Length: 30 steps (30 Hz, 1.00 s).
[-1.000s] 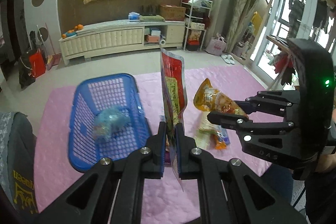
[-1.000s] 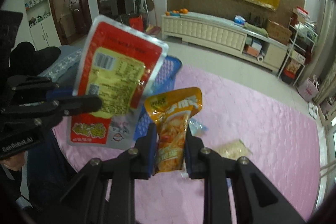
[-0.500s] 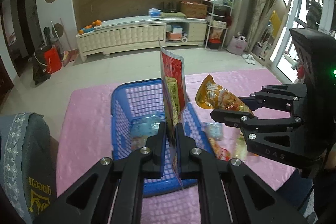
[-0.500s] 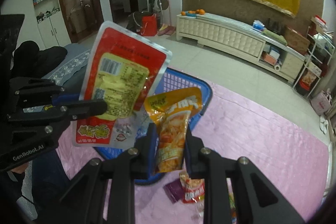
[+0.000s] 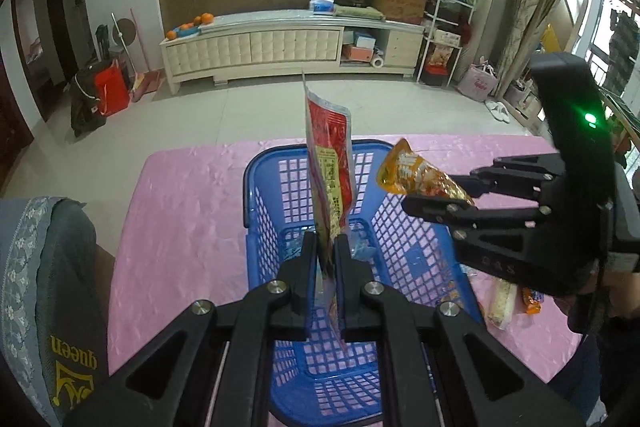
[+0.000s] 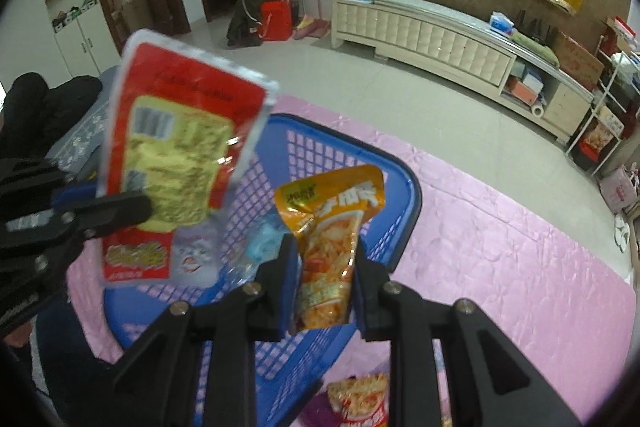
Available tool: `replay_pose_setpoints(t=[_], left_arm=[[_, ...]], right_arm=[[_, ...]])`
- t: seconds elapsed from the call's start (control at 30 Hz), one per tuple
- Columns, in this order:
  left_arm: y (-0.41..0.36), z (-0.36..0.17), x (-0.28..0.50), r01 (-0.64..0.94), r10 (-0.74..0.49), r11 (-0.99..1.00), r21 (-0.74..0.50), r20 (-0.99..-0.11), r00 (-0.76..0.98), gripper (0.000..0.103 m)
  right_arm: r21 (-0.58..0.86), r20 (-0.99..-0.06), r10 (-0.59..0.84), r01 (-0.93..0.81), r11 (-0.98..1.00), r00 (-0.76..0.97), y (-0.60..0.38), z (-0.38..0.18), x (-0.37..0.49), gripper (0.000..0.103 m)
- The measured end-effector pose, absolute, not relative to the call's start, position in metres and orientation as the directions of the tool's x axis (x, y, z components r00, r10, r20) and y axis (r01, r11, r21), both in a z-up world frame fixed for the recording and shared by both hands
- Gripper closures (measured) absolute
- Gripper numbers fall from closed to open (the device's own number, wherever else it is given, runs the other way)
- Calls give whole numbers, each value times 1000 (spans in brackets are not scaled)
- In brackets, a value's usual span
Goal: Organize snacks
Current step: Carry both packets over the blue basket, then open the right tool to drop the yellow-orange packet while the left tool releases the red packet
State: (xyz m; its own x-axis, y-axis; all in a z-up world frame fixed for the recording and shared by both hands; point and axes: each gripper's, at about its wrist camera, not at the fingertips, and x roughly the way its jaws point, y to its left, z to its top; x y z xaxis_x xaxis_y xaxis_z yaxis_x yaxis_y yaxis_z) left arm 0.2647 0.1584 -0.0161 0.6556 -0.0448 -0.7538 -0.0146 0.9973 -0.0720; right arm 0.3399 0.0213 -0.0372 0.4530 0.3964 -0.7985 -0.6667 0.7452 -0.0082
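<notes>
A flat red foil snack packet (image 5: 329,163) with a yellow printed panel and a clear lower edge stands upright and edge-on in the left wrist view; from the right wrist view its broad back face (image 6: 176,163) shows a barcode and yellow text block, slightly blurred. The left tongs (image 5: 325,255) are clamped on its lower end, the packet rising toward twelve o'clock from between the fingers. An orange glossy snack pouch (image 6: 330,231) picturing reddish food is pinched at its lower half by the right tongs (image 6: 326,267), its top also pointing toward twelve o'clock. Both packets hang above a blue plastic lattice basket (image 5: 404,227) that sits on a table covered with pink quilted cloth (image 5: 180,219); a bluish clear wrapper (image 6: 262,243) lies inside the basket. In the left view the right tongs (image 5: 436,193) reach in from three o'clock, level, the pouch tip aimed toward nine o'clock over the basket's right wall. More loose snack packs (image 5: 516,301) lie on the cloth at about four o'clock, just outside the basket.
</notes>
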Motion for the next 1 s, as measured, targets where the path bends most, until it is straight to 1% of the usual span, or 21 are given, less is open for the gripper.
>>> replay_pose_setpoints(t=[0.07,0.1,0.13,0.17,0.2,0.23,0.3,0.4,0.73,1.0], left_arm=[[164,-17,268,-18,-43,997,-72,-757,652,96],[164,-18,268,-21,-41,997,-72,-759,649,96],[164,-19,267,-23,-39,997,-71,-761,647,96],[164,-20,266,-24,-39,997,-72,-763,645,96],[163,-20,265,-24,-39,997,-71,-764,643,96],[163,-20,264,-24,-38,997,-70,-765,643,96],[162,-20,262,-23,-40,997,-71,-767,641,96],[162,-19,263,-23,-42,997,-74,-767,640,96],[153,-16,266,12,-69,997,-81,-762,644,96],[136,-20,276,47,-90,996,-78,-773,628,96]], right_arm=[[-16,-801,384,-658,753,459,27,-42,347,62],[-25,-806,371,-653,757,462,28,-45,350,51],[-37,-809,357,-645,763,468,32,-46,354,37],[-50,-808,341,-633,773,480,31,-48,355,31],[-50,-803,341,-626,778,489,30,-49,355,20],[-53,-797,340,-619,783,498,28,-48,355,12],[-71,-781,332,-603,794,529,23,-47,351,6],[-76,-774,332,-599,797,539,18,-44,344,1],[-49,-768,335,-571,819,546,-2,-33,328,0],[-39,-768,332,-557,829,548,-13,-32,324,0]])
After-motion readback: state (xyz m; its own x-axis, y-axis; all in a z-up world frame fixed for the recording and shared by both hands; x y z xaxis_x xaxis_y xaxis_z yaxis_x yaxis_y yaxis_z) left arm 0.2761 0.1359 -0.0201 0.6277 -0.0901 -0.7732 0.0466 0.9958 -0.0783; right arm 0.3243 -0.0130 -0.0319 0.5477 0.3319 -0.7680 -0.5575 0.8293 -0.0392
